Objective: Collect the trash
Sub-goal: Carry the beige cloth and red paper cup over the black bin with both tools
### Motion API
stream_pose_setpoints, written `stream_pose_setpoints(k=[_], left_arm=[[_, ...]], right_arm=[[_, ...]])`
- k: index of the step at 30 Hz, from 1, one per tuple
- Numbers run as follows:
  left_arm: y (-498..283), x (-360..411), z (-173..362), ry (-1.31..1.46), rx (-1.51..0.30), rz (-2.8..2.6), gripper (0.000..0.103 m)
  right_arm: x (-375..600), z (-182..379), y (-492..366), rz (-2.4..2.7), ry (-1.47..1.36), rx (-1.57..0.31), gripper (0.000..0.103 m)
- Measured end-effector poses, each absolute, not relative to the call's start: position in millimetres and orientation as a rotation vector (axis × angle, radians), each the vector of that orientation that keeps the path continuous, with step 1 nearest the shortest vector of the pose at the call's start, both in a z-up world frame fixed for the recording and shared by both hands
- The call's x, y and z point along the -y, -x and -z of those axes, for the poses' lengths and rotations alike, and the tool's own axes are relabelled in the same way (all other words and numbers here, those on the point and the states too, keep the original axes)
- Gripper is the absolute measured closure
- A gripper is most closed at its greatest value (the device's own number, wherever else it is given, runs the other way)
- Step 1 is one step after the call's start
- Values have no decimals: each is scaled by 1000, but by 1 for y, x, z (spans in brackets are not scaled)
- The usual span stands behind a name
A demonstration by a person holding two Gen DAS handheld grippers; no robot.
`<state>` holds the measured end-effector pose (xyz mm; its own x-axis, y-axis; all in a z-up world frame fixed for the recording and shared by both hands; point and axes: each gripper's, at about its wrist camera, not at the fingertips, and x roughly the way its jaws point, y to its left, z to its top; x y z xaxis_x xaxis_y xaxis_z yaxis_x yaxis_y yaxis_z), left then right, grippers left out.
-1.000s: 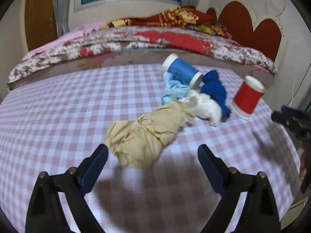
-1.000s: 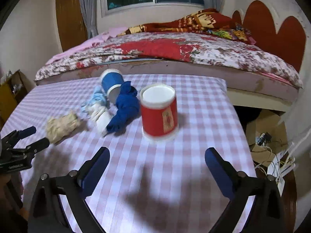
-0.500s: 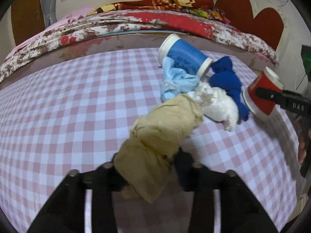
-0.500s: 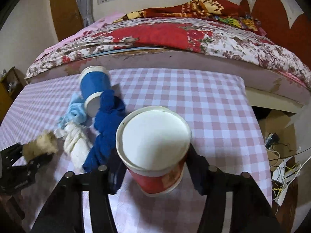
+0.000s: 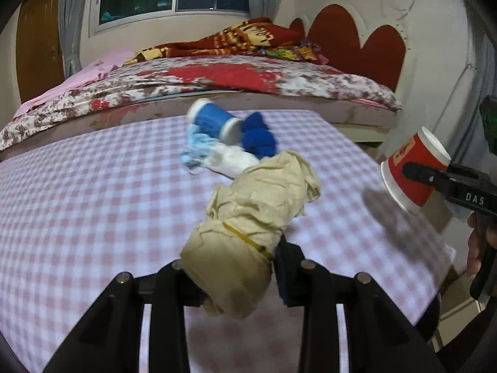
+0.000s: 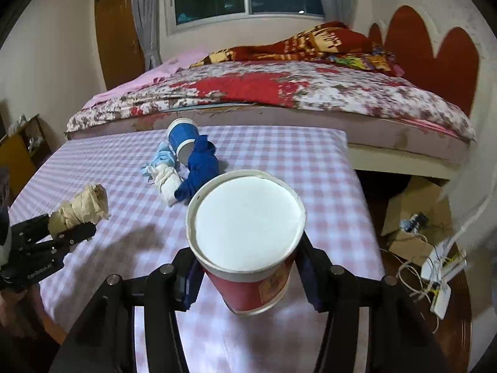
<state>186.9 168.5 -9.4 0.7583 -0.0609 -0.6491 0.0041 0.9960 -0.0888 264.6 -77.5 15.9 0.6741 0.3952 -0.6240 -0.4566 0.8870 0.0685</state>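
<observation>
Left gripper [image 5: 231, 267] pinching a beige crumpled paper wad [image 5: 248, 217], right gripper [image 6: 248, 275] marked "DAS" clamping a red paper cup [image 6: 248, 248], its label unreadable, blue paper cup [image 6: 181, 138] lying on checked tablecloth [image 6: 279, 155]

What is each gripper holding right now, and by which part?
The left gripper clamps the tan crumpled wad at its near end. The right gripper grips the red paper cup by its sides.

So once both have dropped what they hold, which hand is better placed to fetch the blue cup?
Probably left: the left gripper, shut on the tan paper wad, faces the blue cup. The right gripper, holding the red cup, sits further aside.
</observation>
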Motion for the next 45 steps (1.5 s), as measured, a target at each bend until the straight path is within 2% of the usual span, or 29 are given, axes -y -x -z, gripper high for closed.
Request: stream_pose_setpoints(k=[24, 45], left_arm=[[-136, -25, -10, 9, -662, 223, 68], [-119, 71, 10, -67, -705, 400, 69]], right_arm=[[224, -31, -171, -346, -1, -616, 48], [303, -1, -142, -271, -57, -687, 48]])
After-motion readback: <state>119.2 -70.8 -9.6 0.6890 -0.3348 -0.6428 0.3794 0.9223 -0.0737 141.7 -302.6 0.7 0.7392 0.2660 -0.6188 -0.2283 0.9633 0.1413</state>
